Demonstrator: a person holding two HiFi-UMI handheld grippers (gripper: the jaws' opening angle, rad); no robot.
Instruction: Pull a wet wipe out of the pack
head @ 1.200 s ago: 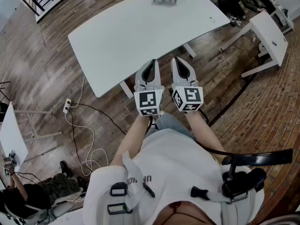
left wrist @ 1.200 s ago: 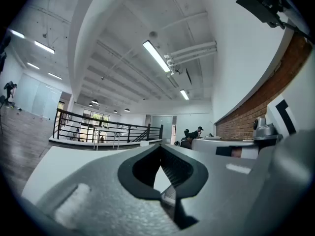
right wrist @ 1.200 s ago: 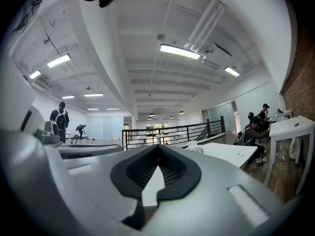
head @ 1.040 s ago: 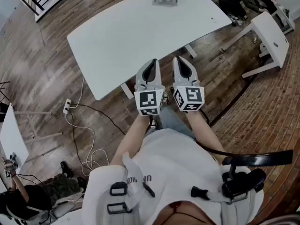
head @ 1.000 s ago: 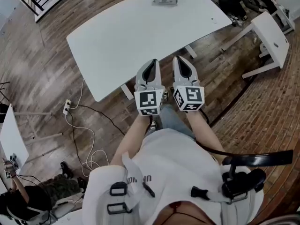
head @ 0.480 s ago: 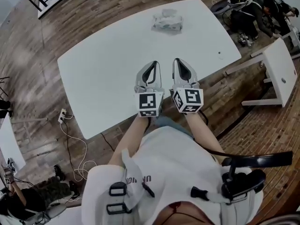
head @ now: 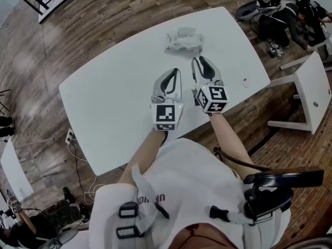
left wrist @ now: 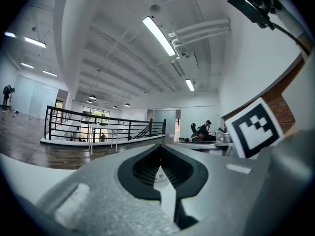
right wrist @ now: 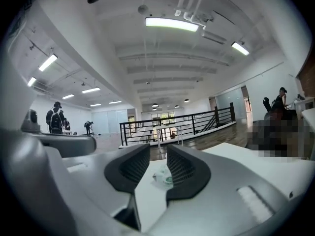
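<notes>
1. The right hand-held gripper (head: 201,64) is held over the desk (head: 114,87). Its jaws are opening, with a modest gap so far and nothing between them.
2. The left hand-held gripper (head: 174,77) sits just beside it, a little further back. Its jaws are together at the tips and empty.
3. The wet wipe pack (head: 184,40) lies on the desk ahead of both and nearer the right one's tips. It is clear of them and not touched.
4. I can't tell from here whether a wipe already pokes out of the pack.
5. To my eye only the approach is under way. Reaching the pack, likely steadying it with one hand-held gripper, pinching a wipe and drawing it out are all left to do.
</notes>
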